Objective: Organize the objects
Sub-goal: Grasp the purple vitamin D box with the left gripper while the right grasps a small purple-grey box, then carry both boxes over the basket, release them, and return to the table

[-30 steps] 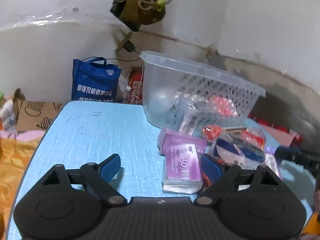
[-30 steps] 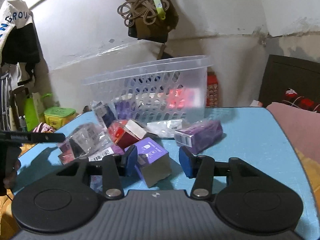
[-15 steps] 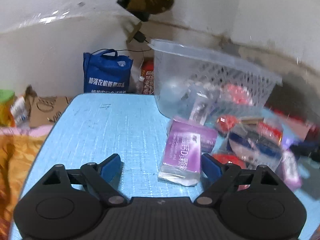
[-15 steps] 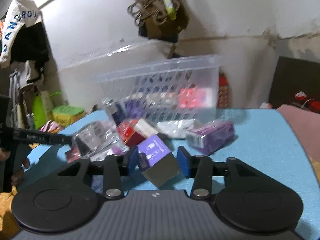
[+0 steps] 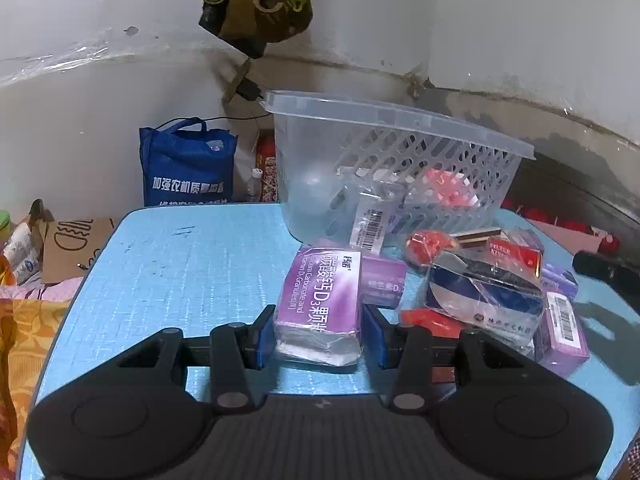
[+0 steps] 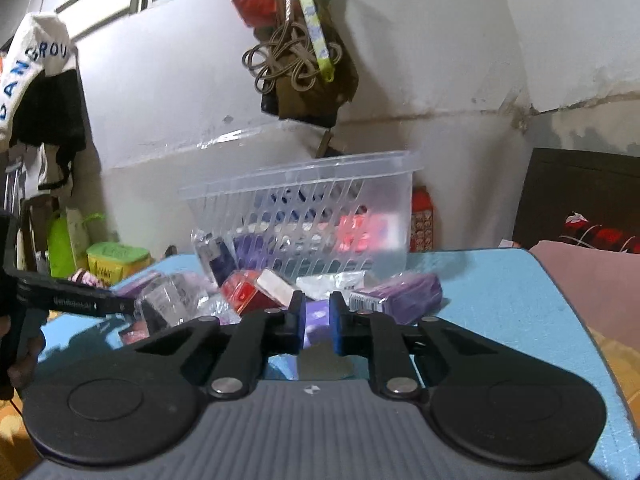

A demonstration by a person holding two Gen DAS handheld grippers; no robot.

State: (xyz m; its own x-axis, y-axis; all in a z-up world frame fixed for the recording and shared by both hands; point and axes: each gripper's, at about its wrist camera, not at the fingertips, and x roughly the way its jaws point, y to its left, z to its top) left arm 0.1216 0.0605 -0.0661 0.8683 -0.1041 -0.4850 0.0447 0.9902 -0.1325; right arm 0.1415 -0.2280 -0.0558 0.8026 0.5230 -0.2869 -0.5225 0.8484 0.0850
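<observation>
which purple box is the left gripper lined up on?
The calcium D3 granules box, between the left gripper's fingers; the other purple boxes lie farther right.

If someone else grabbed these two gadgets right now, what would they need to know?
Left gripper: fingers on either side of the purple calcium box on the blue table; firm grip unclear.
Right gripper: fingers closed on a small purple box.
Basket at the back of the table already holds some packets.
Left to do: both boxes and the pile of packets beside the basket.
</observation>
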